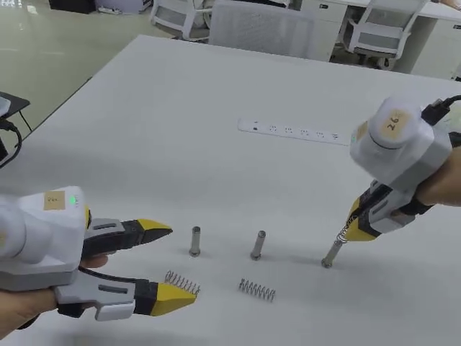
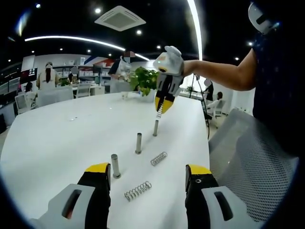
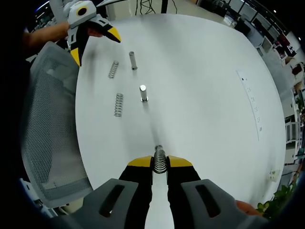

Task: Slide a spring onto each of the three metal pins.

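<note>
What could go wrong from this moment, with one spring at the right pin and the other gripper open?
1. The right gripper pinches the spring slanted at the tip of the right pin; it may catch, buckle, or tip the pin over.
2. The open left gripper hovers close to a loose spring and the left pin; a careless move might knock either.

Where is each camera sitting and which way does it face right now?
Head view: on the headset, facing down at the table; left claw, right claw and right hand show.
Left gripper view: on the left claw, facing past the middle pin toward the right claw; own jaws, the person's arm.
Right gripper view: on the right claw, facing along its held spring; own jaws.
Shared: all show both claws and the middle pin.
</note>
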### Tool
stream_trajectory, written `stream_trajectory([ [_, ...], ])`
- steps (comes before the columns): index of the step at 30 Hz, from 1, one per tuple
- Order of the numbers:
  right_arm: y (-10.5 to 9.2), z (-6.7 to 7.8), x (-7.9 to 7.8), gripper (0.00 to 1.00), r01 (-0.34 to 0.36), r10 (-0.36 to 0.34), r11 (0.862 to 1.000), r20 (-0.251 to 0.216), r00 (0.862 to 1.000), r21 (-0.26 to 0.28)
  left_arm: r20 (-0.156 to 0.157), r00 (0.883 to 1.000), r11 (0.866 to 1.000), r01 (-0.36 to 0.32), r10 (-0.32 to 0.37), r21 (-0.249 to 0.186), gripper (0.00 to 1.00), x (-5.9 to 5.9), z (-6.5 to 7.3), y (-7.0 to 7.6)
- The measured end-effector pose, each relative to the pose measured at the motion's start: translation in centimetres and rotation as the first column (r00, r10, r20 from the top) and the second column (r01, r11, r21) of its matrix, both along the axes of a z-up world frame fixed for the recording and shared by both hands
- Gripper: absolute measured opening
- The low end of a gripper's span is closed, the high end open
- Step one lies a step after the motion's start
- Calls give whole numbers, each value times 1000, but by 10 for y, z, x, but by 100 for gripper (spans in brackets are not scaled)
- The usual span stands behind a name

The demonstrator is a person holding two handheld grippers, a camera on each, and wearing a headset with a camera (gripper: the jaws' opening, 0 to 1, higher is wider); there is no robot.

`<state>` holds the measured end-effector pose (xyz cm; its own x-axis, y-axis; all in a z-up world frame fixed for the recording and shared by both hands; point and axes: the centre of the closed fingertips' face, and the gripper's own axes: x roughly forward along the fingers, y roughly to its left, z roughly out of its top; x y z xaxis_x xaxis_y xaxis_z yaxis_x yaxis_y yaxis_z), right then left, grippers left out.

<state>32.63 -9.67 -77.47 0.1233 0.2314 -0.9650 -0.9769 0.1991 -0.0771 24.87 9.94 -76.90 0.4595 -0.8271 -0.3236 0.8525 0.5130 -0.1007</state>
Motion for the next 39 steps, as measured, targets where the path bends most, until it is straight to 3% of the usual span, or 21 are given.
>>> stream_trajectory([
  [20,-1,-12,4,8,8,-8,1000,-17,1000,0,-4,1000,1000,2,-2,9,57,1,0,2],
  [39,-1,-38,5,8,37,-37,999,-52,998,0,-6,1000,1000,5,-5,11,56,1,0,2],
])
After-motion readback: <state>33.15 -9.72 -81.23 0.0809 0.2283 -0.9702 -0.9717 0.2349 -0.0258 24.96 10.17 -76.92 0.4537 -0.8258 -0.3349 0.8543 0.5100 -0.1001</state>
